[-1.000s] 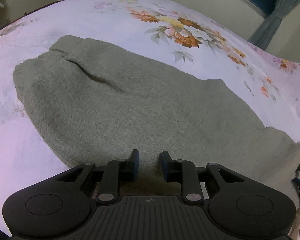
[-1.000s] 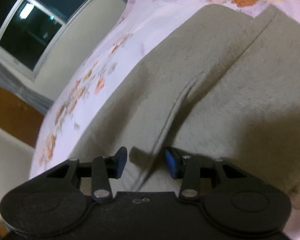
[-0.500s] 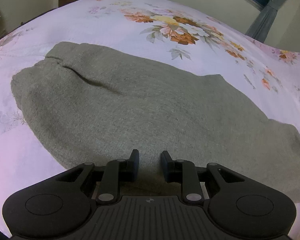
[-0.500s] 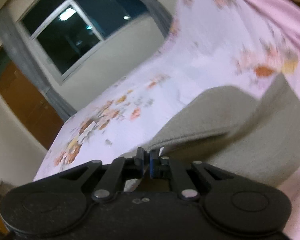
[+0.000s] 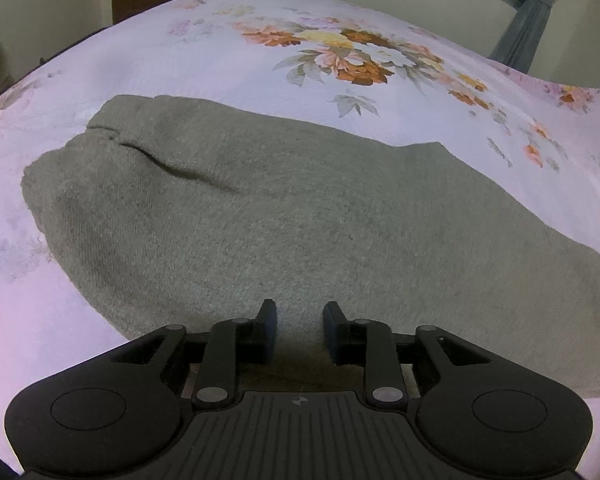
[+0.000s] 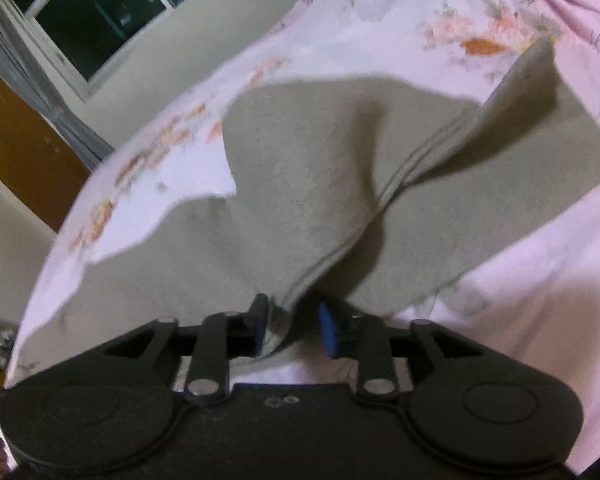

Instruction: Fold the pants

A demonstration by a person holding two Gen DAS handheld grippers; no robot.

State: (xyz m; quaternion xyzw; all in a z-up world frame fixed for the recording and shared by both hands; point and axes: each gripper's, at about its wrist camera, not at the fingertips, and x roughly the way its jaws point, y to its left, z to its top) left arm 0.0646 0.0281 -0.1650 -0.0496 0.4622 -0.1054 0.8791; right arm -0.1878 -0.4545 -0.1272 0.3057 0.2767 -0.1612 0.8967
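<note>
Grey-green fleece pants [image 5: 300,208] lie flat across a pink floral bedsheet [image 5: 260,40]. My left gripper [image 5: 300,318] hovers low over their near edge. Its jaws are opening, with cloth showing under the gap and neither pad pressing on it. In the right wrist view part of the pants [image 6: 320,168] is drawn up into a raised, creased fold that runs down to my right gripper [image 6: 292,320]. Those jaws are opening too. The fold's edge hangs between them against the left fingertip [image 6: 260,312], and the blue pad on the other side stands off it.
The bed runs on behind the pants, with bare sheet [image 6: 540,280] to the right of the fold. A dark window [image 6: 100,12], a grey curtain [image 5: 528,40] and a brown door [image 6: 16,140] line the walls past the bed's far edge.
The right gripper closed on the pants' edge, rose and rolled, pulling up a fold, and its jaws have now parted again. The left gripper's jaws have widened slightly.
</note>
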